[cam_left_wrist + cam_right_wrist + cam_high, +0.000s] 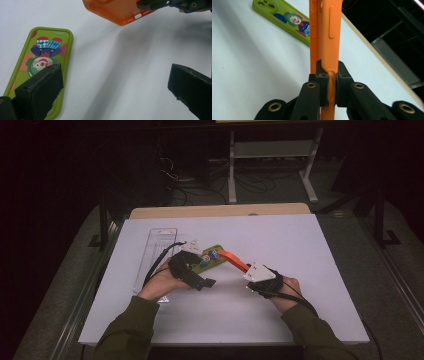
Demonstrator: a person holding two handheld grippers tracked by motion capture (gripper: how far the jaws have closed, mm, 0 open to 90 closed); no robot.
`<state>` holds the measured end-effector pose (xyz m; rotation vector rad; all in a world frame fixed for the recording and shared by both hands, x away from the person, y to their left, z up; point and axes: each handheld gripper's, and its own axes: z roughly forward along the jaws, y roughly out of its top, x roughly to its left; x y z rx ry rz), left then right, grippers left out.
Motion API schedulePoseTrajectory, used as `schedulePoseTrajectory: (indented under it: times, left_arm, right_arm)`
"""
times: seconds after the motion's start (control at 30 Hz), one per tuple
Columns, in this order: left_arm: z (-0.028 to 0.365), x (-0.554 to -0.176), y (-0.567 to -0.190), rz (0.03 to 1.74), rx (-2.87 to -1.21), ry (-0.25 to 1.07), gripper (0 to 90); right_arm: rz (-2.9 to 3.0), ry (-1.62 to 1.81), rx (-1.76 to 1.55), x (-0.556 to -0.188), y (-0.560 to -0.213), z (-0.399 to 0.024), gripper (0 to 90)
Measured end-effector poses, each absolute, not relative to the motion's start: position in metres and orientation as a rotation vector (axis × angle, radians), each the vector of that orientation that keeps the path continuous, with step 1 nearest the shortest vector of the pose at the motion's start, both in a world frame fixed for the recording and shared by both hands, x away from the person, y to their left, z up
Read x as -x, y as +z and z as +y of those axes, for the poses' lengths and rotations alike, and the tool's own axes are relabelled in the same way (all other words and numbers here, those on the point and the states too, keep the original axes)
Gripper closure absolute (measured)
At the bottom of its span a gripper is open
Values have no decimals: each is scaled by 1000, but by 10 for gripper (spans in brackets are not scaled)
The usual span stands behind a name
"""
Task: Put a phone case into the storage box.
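High view sits above the person's side, looking fwd and down over the whole white table, both forearms entering from the bottom. Left gripper view rides low and close to the tabletop, looking along its own wide-apart jaws at the green phone case, w/ the orange phone case at its top edge. Right gripper view looks along its jaws, v. close on the orange case edge-on, green case beyond. All three views share both cases and the table.
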<state>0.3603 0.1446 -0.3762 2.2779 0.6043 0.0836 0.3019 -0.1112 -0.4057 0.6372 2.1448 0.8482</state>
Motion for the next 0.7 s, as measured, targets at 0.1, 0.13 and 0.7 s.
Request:
schedulePoseTrajectory:
  times: [0.1, 0.13, 0.7]
  left_arm:
    - [144, -360, -376, 615, -2277, 86, 0]
    - [144, -359, -377, 623, -2270, 82, 0]
    - [147, -363, -375, 679, -2200, 139, 0]
  right_arm:
    - [2156, 903, -716, -303, -404, -113, 827]
    - [2159, 911, -720, -304, -404, -115, 828]
    - [2176, 1175, -1090, -318, -400, -132, 827]
